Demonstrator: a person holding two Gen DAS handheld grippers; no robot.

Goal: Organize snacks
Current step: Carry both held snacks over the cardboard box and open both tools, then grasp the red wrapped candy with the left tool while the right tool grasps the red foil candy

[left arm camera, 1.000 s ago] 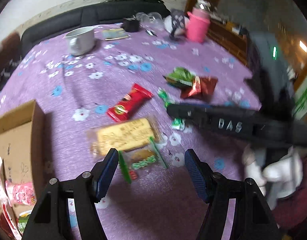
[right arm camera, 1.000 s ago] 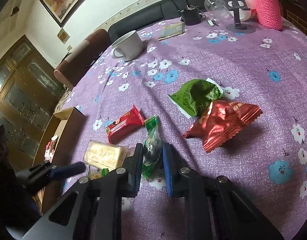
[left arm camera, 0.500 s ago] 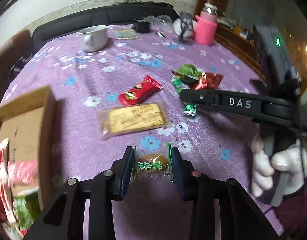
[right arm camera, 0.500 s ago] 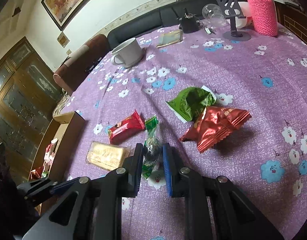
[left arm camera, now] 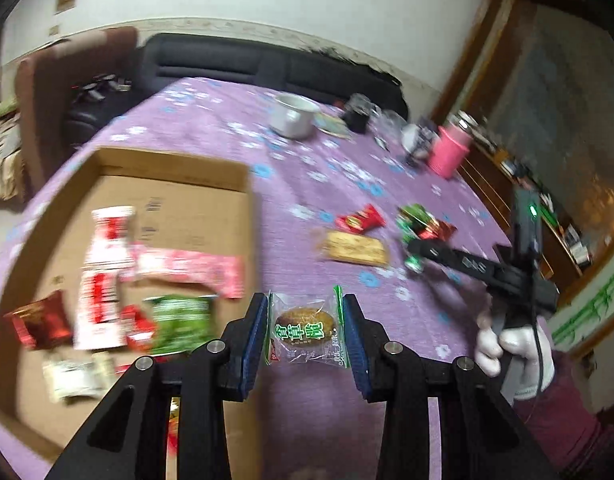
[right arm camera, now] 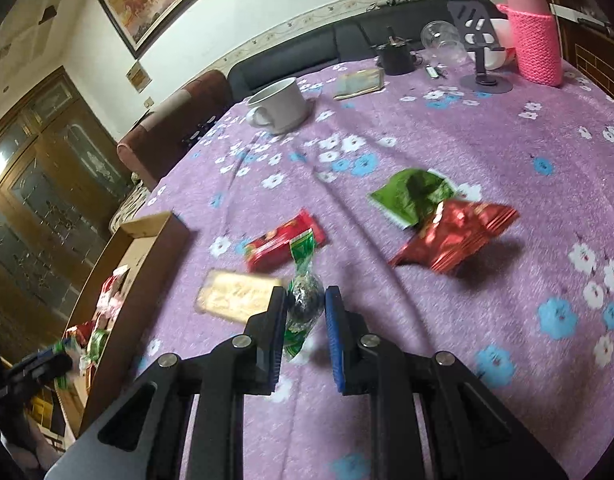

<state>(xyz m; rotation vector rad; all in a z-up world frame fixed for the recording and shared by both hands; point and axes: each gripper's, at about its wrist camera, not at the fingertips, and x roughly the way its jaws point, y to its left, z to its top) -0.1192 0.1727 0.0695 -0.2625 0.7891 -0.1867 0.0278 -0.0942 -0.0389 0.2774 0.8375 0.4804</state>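
1. While the left wrist view is blurred on its left half, the cardboard box [left arm camera: 175,216] there plainly holds several snack packets, red-and-white, dark red and green.
2. At lower centre of that view the left gripper [left arm camera: 305,334] clamps a clear cake packet [left arm camera: 305,330] with green lettering between its blue pads, above the purple flowered tablecloth [left arm camera: 307,188] just right of the box wall.
3. At the right edge a white-gloved hand [left arm camera: 515,344] holds the other tool.
4. In the right wrist view, the box [right arm camera: 147,240] sits at the left edge.
5. At lower centre the right gripper [right arm camera: 306,314] pinches a green-ended dark sweet [right arm camera: 305,300].
6. Behind it lie a yellow biscuit pack [right arm camera: 235,296] and red bar [right arm camera: 283,242]; right of centre, a green packet [right arm camera: 411,196] and red packet [right arm camera: 459,240] touch.
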